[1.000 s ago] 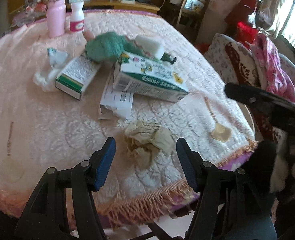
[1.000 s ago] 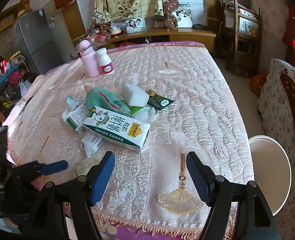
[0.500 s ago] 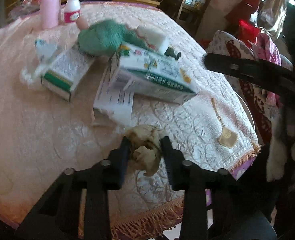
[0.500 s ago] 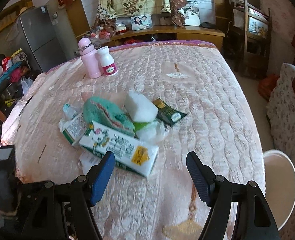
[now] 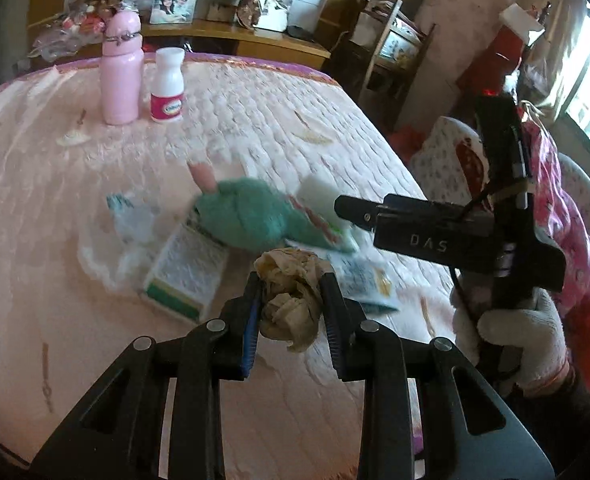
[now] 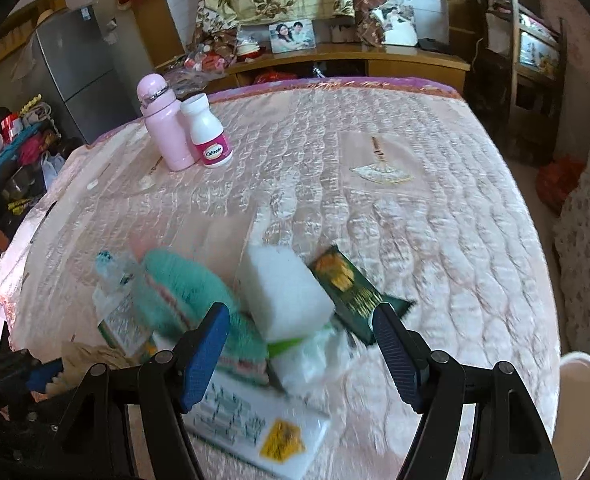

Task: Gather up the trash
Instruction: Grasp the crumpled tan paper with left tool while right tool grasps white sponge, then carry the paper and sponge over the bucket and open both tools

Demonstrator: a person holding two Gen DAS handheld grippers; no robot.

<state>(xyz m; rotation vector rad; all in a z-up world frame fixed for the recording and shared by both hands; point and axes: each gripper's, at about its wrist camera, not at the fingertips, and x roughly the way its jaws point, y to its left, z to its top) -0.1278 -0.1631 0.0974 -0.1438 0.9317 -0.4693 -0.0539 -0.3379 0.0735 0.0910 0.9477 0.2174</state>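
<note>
Left gripper lifted, clamping one paper wad — right gripper apart — two bottles

Knit cloth as landmark: sponge block just right of it, snack packet right of that, carton in front, 2 bottles well behind, small box at its left.

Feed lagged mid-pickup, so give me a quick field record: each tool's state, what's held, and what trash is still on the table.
left tool: shut on crumpled brown paper, lifted off the tablecloth
right tool: open, empty, over the pile
still on table: white foam block, green snack wrapper, milk carton, small green-and-white box, teal cloth
upright, apart: pink bottle, white pill bottle
</note>
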